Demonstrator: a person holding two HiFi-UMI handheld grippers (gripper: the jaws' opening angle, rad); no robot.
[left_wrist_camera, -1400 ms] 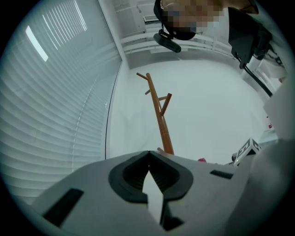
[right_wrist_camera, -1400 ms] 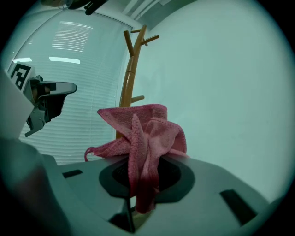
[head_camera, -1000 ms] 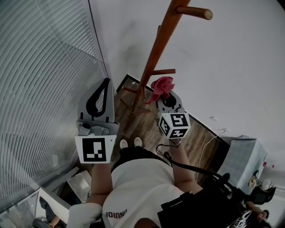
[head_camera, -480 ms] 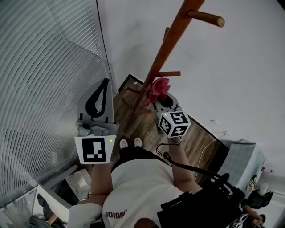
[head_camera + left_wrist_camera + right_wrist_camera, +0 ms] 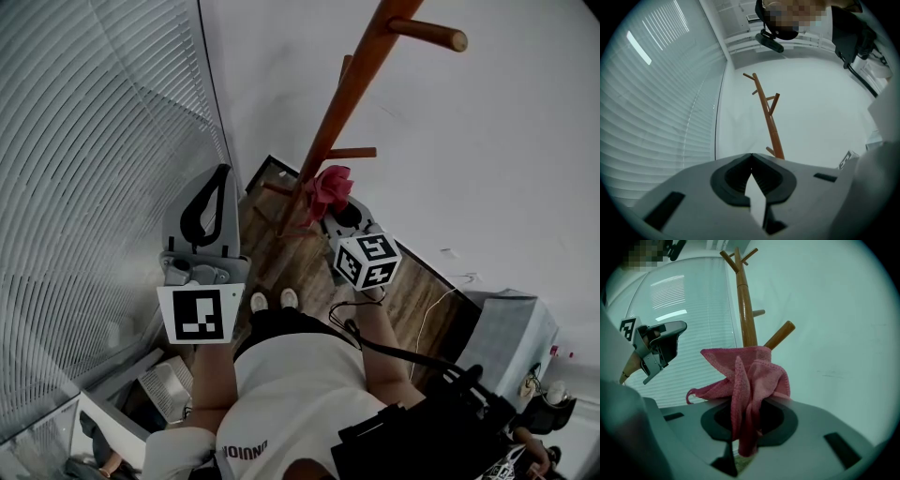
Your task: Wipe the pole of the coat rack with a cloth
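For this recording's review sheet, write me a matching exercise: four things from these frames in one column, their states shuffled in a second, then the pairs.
1. pink fabric cloth
2. orange-brown wooden coat rack pole
3. left gripper
4. right gripper

A. jaws shut, nothing between them
B. has side pegs sticking out
C. jaws shut on fabric
D. bunched up, pinched at one end

Pairs: 1-D, 2-B, 3-A, 4-C

coat rack pole (image 5: 339,112) top cut by head view edge — cloth (image 5: 750,376) hides lower pole

Office-like room: window blinds (image 5: 94,169), wooden coat rack (image 5: 343,112)
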